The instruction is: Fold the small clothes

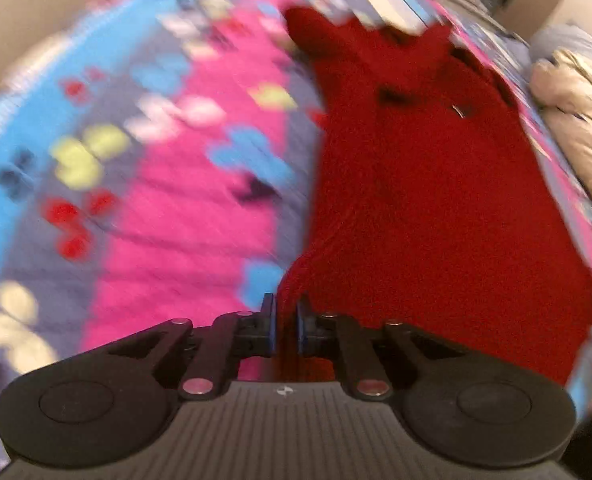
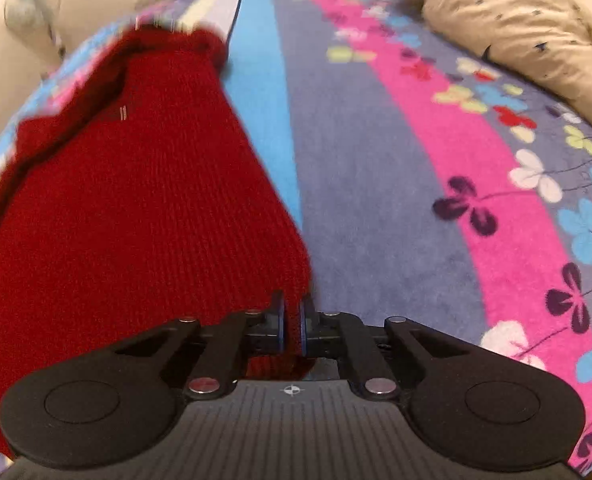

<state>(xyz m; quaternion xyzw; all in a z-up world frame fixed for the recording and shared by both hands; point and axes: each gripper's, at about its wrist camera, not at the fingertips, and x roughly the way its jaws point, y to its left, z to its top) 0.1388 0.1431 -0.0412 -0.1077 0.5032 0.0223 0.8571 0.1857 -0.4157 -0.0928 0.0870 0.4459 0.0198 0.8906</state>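
Red knit garment (image 1: 435,200) spread on a flowered bedcover (image 1: 168,184), pinched at two bottom corners.

The left gripper (image 1: 284,320) has its jaws clamped together on the garment's near left corner; the right gripper (image 2: 292,322) is likewise closed on the near right corner, red knit showing between its pads. A beige quilt (image 2: 515,28) lies bunched at the bedcover's far side. The left view is blurred.

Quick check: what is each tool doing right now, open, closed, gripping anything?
Left tool: closed on the near edge of the red knitted garment.
Right tool: closed on the same garment's other near corner.
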